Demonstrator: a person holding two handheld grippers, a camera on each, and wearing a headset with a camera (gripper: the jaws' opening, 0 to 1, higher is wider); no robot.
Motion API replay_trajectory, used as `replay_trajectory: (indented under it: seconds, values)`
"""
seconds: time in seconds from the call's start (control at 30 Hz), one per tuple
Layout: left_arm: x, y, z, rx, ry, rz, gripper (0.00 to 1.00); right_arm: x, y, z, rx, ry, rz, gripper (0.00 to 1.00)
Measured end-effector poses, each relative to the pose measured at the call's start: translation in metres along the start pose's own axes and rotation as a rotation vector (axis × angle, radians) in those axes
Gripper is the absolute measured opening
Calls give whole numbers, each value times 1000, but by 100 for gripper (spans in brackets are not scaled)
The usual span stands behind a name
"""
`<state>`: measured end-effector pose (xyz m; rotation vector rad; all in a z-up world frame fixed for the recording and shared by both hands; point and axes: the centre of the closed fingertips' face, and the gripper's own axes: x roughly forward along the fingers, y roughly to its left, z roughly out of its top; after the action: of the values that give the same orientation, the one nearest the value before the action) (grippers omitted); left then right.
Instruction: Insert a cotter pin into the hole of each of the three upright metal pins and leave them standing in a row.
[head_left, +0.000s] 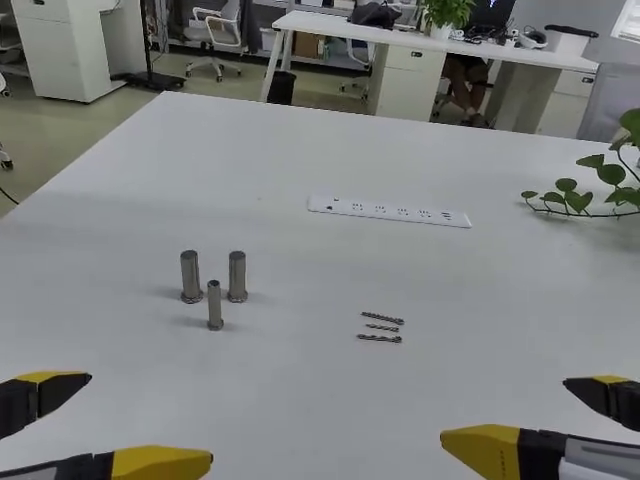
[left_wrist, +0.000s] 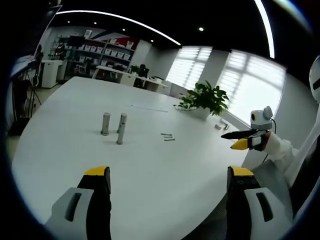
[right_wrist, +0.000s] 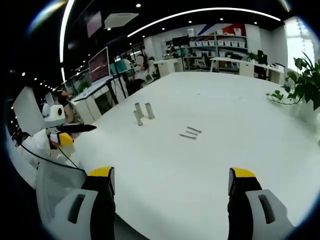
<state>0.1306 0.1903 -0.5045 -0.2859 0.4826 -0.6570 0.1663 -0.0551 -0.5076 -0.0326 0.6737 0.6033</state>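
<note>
Three upright metal pins (head_left: 214, 283) stand in a tight cluster on the white table (head_left: 300, 150), two behind and a shorter one in front. About a hand's width to their right lie three small cotter pins (head_left: 381, 328), side by side and flat. My left gripper (head_left: 115, 424) is at the near left edge, open and holding nothing. My right gripper (head_left: 530, 414) is at the near right edge, also open with nothing in it. In the left gripper view the metal pins (left_wrist: 115, 126) and cotter pins (left_wrist: 167, 136) lie far ahead of the gripper (left_wrist: 169, 172). The right gripper view shows the metal pins (right_wrist: 142, 113) and cotter pins (right_wrist: 190, 133) well beyond the gripper (right_wrist: 172, 172).
A white power strip (head_left: 388, 211) lies flat on the table behind the cotter pins. A trailing green plant (head_left: 600, 185) reaches in at the right edge. Beyond the table are desks, office chairs and a cabinet.
</note>
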Motion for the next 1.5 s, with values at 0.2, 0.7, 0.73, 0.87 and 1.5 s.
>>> replay_trajectory:
  seconds: [0.2,0.7,0.73,0.87,1.5]
  values:
    - [2,2,-2,-1,16,-6,96,1,-1,-1,9,1,-2,92]
    - [11,9,10,16,25,-21,95,1,-5,7,20,-2,-23,92]
    - [11,10,11,16,25,-22,95,2,-5,8,20,0,-24,92]
    - [13,12,11,16,28,-27,94,3,-4,8,21,5,-26,91]
    - [39,38,22,75,47,-19,89,-3,-10,3,36,19,-48,90]
